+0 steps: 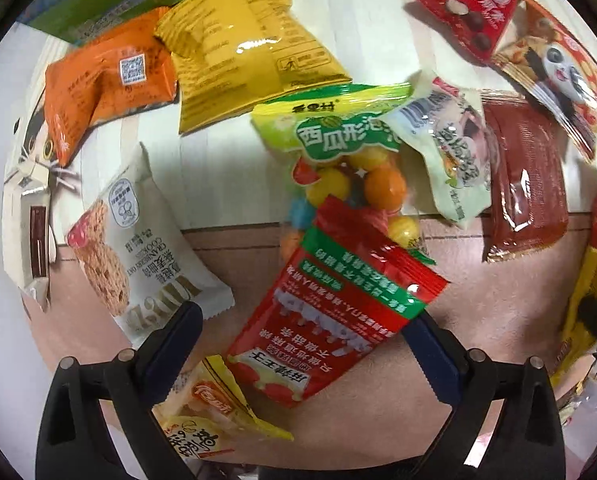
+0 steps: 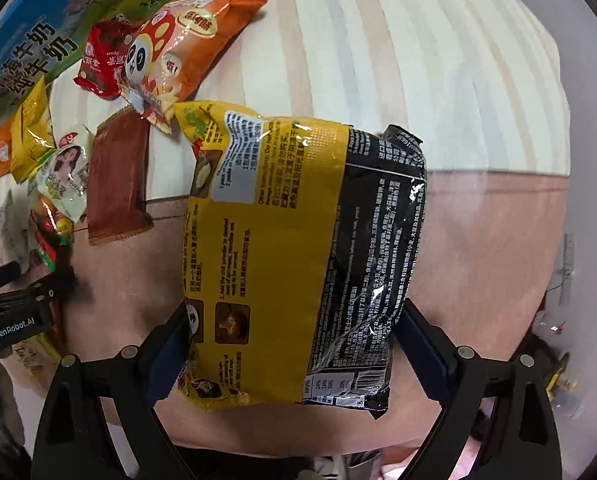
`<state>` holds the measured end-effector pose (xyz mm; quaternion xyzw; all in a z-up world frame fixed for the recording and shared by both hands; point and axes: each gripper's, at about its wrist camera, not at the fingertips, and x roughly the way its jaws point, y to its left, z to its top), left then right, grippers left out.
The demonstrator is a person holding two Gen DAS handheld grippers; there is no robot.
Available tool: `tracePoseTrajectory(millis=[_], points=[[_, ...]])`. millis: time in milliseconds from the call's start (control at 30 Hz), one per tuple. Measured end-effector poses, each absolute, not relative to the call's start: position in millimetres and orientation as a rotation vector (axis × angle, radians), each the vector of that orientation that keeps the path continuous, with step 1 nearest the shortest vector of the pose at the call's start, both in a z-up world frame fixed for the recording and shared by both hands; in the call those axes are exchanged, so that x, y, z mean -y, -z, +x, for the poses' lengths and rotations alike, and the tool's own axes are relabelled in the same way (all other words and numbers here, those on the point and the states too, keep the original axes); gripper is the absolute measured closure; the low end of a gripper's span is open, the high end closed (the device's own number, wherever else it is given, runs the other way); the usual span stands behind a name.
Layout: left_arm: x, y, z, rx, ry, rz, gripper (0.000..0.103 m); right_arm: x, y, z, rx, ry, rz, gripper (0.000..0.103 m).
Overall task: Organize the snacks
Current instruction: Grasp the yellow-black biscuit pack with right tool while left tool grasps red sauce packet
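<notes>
In the left wrist view my left gripper [image 1: 298,340] is open above a red and green snack packet [image 1: 330,312] that lies between its fingers; I cannot tell if the fingers touch it. A yellow packet [image 1: 214,412] lies under the left finger. Beyond are a bag of coloured candy balls [image 1: 346,148], a white oat cookie packet [image 1: 138,248], and yellow [image 1: 242,48] and orange [image 1: 106,80] packets. In the right wrist view my right gripper [image 2: 294,332] is shut on a big yellow and black noodle packet [image 2: 298,256].
Snacks lie on a striped cream and pink cloth [image 2: 418,60]. A brown packet [image 2: 118,180], a panda packet [image 2: 170,56] and a red packet [image 2: 98,64] sit at the left. A blue and green milk box [image 2: 38,40] stands behind. The left gripper shows at the left edge [image 2: 18,308].
</notes>
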<state>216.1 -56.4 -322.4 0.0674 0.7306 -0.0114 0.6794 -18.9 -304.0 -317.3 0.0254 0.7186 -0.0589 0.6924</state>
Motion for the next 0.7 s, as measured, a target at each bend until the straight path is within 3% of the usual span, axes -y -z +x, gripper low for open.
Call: tracePoseTrajectory(millis=[100, 167, 200, 300, 433, 567, 700], points=[[70, 318, 210, -1.605, 0.075, 0.277, 0.016, 316, 323, -23, -1.603, 0.156, 0.129, 0.005], [76, 320, 205, -1.606, 0.105, 0.333, 0.039, 325, 321, -11, -1.604, 0.168, 0.158, 0.004], [80, 323, 203, -1.606, 0.11, 0.345, 0.043, 327, 324, -12, -1.604, 0.169, 0.154, 0.004], [85, 315, 202, -1.598, 0.091, 0.322, 0.047, 330, 331, -12, -1.593, 0.176, 0.129, 0.005], [65, 301, 205, -1.658, 0.029, 0.064, 0.047, 317, 324, -27, -1.552, 0.152, 0.06, 0.015], [37, 313, 195, -1.699, 0.002, -0.135, 0.047, 285, 324, -38, -1.574, 0.032, -0.044, 0.015], [22, 343, 179, -1.705, 0.026, -0.08, 0.046, 274, 325, -59, -1.591, -0.012, -0.076, 0.013]])
